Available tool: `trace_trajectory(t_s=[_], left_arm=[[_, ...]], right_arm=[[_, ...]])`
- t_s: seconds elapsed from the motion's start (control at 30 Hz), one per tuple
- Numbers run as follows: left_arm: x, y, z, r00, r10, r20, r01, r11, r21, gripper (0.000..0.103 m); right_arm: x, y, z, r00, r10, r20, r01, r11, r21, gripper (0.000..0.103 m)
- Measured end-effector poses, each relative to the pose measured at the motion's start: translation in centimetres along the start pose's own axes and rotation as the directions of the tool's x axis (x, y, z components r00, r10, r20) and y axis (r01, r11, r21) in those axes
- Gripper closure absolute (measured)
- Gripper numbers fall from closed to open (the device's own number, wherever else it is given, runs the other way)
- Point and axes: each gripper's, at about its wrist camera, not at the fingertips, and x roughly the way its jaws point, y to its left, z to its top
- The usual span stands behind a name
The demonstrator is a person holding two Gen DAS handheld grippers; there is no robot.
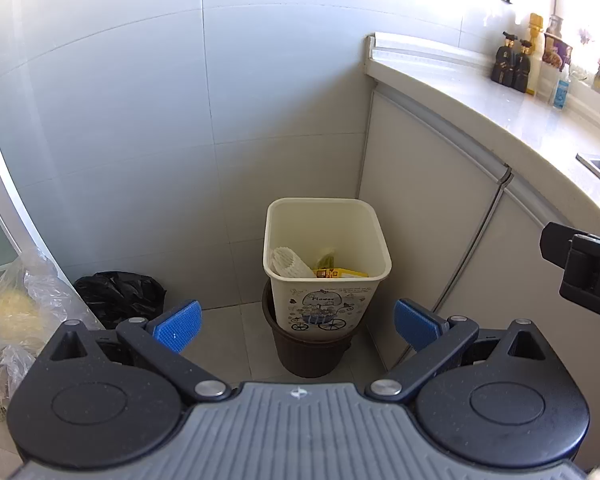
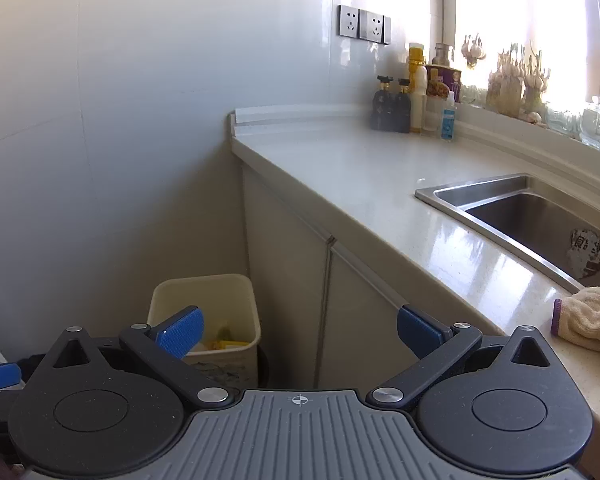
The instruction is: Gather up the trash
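Tiled kitchen corner: grey wall, pale countertop running right with a steel sink and bottles at the far end. On the floor, in the corner beside the cabinet, the cream bin sits nested in a dark bucket and holds trash. Left gripper and right gripper are both spread wide, holding nothing.

Risk: a rim grab could lift the loose inner bin and spill it. A black bag lies left of it.
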Motion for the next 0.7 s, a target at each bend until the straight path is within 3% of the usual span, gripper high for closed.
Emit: trace_trajectory(t_s=[0.7], left_arm=[[-0.11,-0.28,-0.02,1.0,0.0,0.001,0.0,1.0,0.011,0.0]], right_arm=[[0.03,-0.09,0.1,1.0,0.001,-0.005,-0.001,1.0,0.021,0.0]])
